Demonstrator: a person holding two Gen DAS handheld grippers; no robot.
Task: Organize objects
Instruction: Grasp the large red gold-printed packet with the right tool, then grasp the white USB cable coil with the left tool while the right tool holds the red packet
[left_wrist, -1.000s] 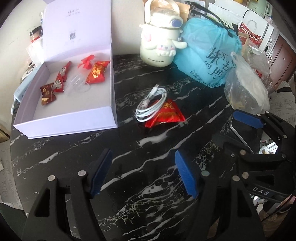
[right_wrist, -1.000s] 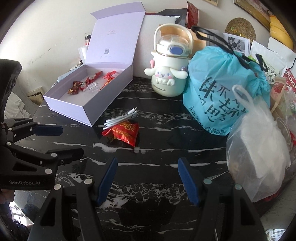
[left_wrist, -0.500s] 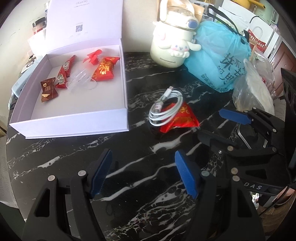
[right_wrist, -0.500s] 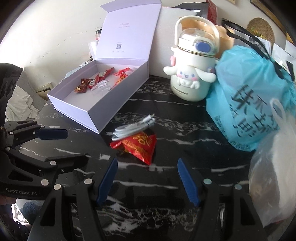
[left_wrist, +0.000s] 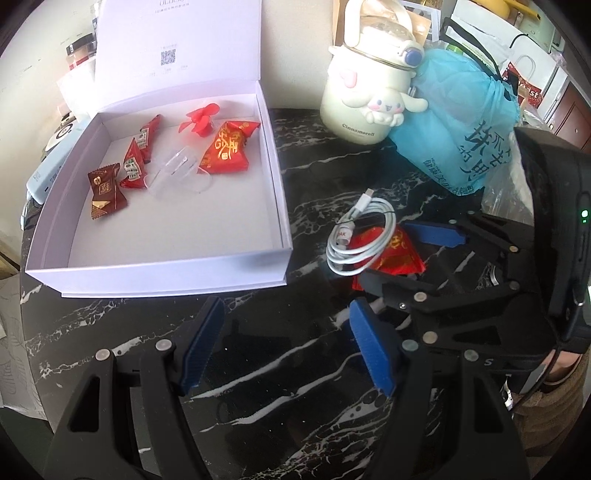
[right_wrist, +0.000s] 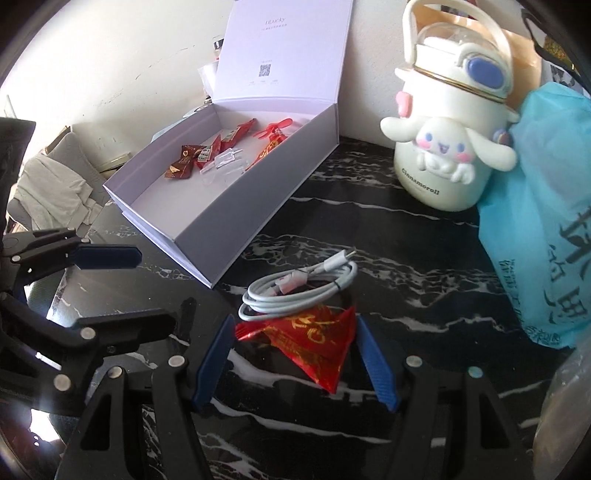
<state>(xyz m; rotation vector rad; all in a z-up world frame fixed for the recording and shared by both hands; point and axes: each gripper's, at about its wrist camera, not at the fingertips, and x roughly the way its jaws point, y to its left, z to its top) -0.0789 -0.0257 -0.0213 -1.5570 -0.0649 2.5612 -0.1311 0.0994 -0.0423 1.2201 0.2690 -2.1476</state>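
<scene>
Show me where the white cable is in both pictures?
Left wrist view: the coiled white cable is right of centre, lying partly on the red packet, just right of the open white box.
Right wrist view: the cable is at centre, just beyond the red packet that lies between the open fingers of the right gripper.
Shared landmark: the cream cartoon-dog bottle behind it.
</scene>
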